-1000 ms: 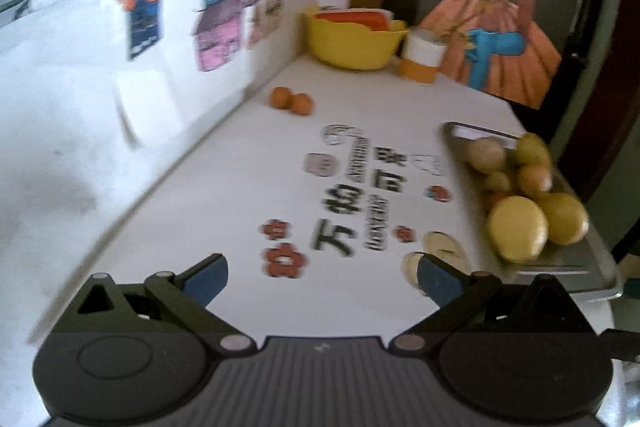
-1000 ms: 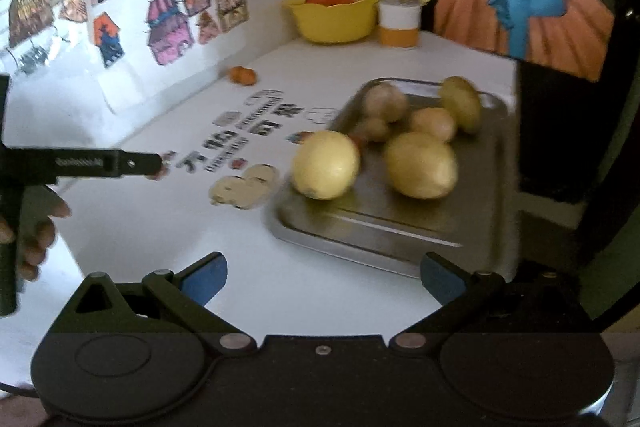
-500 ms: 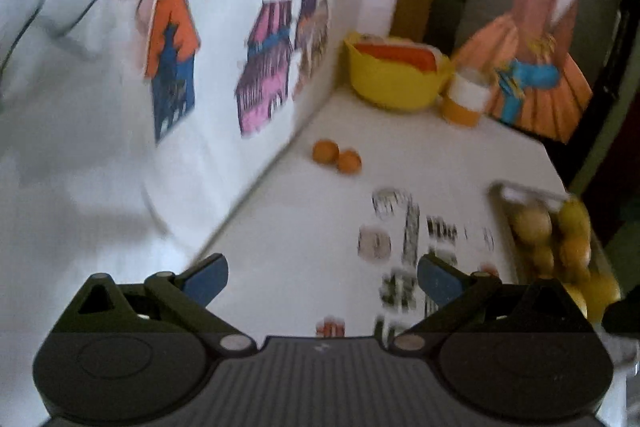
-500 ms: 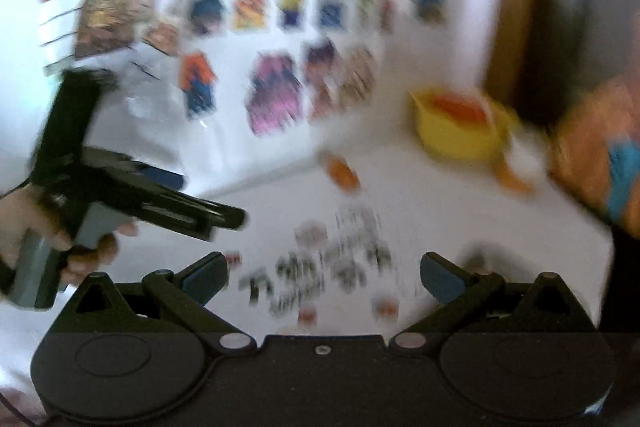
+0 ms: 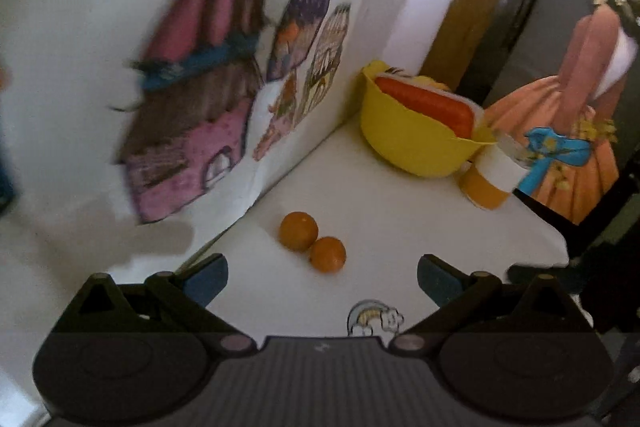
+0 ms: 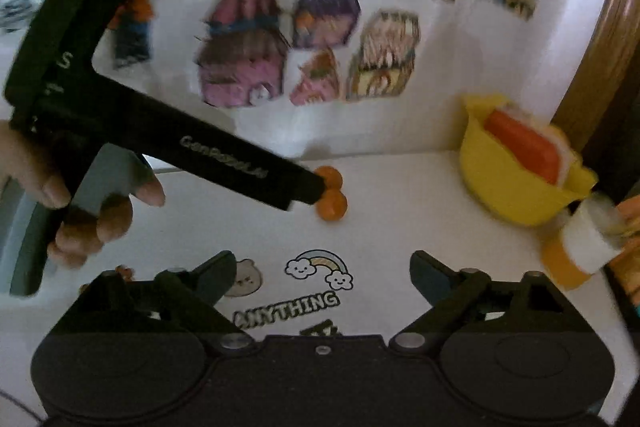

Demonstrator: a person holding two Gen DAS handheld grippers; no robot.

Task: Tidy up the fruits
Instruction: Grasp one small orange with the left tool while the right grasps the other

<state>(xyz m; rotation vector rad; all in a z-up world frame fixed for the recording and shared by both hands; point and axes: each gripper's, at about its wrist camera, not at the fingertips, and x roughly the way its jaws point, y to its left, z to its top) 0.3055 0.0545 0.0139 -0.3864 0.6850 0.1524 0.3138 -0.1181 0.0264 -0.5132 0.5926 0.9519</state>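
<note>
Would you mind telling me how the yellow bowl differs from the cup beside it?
The yellow bowl is wide and rounded; the cup is narrow and upright. The bowl is plain yellow, while the cup is orange with a white band. The bowl holds something orange-red; the cup's contents are too blurred to tell. Both stand on the white table, near its far end.
</note>
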